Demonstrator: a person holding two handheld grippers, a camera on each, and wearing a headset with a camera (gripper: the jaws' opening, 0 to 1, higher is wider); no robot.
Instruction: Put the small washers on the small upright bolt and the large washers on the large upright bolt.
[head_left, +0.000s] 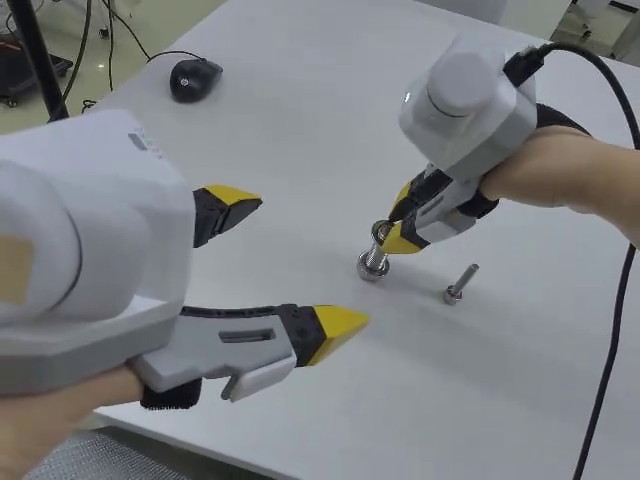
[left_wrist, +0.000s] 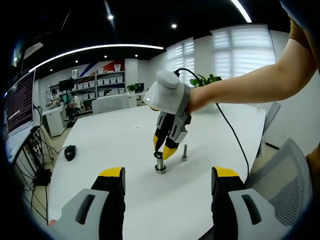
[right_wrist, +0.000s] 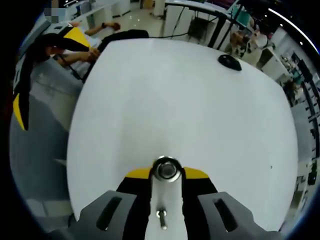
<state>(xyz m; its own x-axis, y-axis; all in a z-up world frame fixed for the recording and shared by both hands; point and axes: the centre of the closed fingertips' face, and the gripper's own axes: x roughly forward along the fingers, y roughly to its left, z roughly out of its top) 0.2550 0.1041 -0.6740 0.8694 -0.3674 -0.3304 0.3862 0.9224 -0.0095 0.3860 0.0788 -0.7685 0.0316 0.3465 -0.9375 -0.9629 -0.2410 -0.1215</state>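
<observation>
The large upright bolt (head_left: 374, 258) stands mid-table with washers stacked at its foot. My right gripper (head_left: 398, 228) hangs just over its top, shut on a large washer (right_wrist: 167, 160) that sits between the yellow tips (right_wrist: 137, 173). The small upright bolt (head_left: 459, 284) stands a short way to the right of the large one. In the left gripper view the right gripper (left_wrist: 163, 148) hovers above the large bolt (left_wrist: 159, 165), with the small bolt (left_wrist: 184, 152) beside it. My left gripper (head_left: 285, 258) is open and holds nothing, nearer to me and left of the bolts.
A black mouse (head_left: 195, 78) lies at the table's far left. A black cable (head_left: 610, 330) trails from the right gripper across the right side. A mesh chair back (left_wrist: 287, 175) stands by the near edge. The white table (head_left: 300, 130) is bare around the bolts.
</observation>
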